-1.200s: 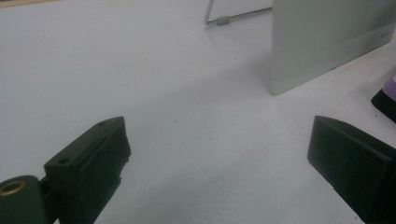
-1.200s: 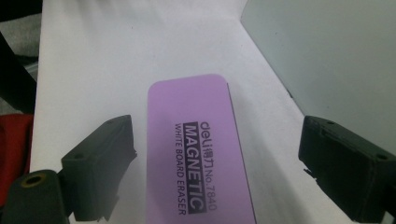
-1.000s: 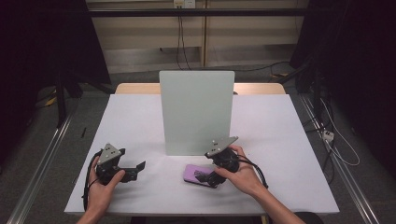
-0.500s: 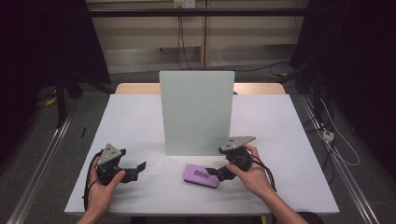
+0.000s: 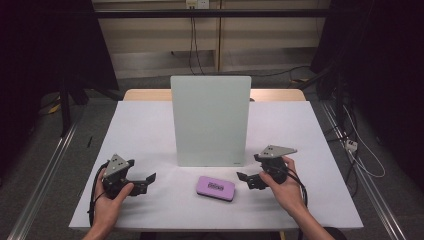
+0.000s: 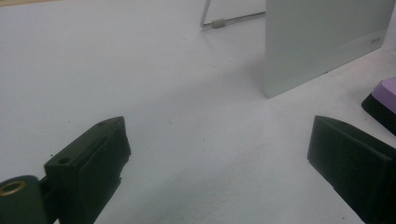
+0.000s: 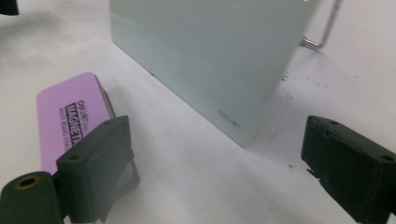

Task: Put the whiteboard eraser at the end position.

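Note:
A purple magnetic eraser (image 5: 215, 187) lies flat on the white table (image 5: 150, 130), in front of an upright pale glass board (image 5: 210, 120). My right gripper (image 5: 243, 178) rests on the table just right of the eraser, open and holding nothing. In the right gripper view the eraser (image 7: 70, 122) sits beside and behind the left jaw, and the board (image 7: 210, 56) stands ahead. My left gripper (image 5: 148, 180) sits open at the front left, well apart from the eraser. In the left gripper view, the eraser's corner (image 6: 384, 95) peeks in at the right edge near the board (image 6: 322, 39).
A wire stand (image 6: 219, 21) props the board from behind. The table's front edge (image 5: 215, 227) runs close under both hands. Beyond the table are a grey floor, metal rails (image 5: 45, 175) and cables (image 5: 360, 150).
My right gripper has let go of the eraser and drawn back to the right, leaving it flat on the table. The left gripper has stayed put.

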A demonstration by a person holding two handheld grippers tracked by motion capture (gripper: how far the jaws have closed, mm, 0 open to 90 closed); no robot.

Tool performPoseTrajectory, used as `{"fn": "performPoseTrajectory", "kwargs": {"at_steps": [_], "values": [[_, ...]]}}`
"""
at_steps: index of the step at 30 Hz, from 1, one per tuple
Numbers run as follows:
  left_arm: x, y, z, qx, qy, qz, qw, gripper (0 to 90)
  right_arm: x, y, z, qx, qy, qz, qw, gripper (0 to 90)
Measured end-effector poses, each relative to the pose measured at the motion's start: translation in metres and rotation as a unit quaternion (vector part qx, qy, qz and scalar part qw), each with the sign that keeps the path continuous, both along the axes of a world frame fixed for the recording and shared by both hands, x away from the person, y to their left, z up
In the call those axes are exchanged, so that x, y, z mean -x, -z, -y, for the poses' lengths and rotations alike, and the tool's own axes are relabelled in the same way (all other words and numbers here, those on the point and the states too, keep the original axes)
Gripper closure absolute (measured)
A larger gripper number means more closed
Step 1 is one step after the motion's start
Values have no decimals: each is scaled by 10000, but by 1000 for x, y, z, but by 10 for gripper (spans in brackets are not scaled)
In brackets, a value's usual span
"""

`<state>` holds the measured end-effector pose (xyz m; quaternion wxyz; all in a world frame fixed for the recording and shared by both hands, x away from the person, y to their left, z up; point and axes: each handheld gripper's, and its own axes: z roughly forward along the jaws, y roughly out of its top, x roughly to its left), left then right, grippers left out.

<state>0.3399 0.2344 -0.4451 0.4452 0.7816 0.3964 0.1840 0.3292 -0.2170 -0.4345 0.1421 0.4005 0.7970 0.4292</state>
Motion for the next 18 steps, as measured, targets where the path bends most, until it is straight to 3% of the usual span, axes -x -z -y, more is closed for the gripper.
{"fn": "performPoseTrajectory", "kwargs": {"at_steps": [6,10,15,18], "values": [[1,0,1,32,-41,-37,10000,53,6,5,17,-50,273,8,9996,92],[2,-1,1,49,-51,-52,10000,53,11,6,29,-71,456,132,9988,92],[6,-5,3,132,-83,84,9998,54,19,9,41,-113,693,122,9975,92],[7,-5,4,134,-62,49,9999,54,24,12,48,-143,799,151,9966,92]]}}
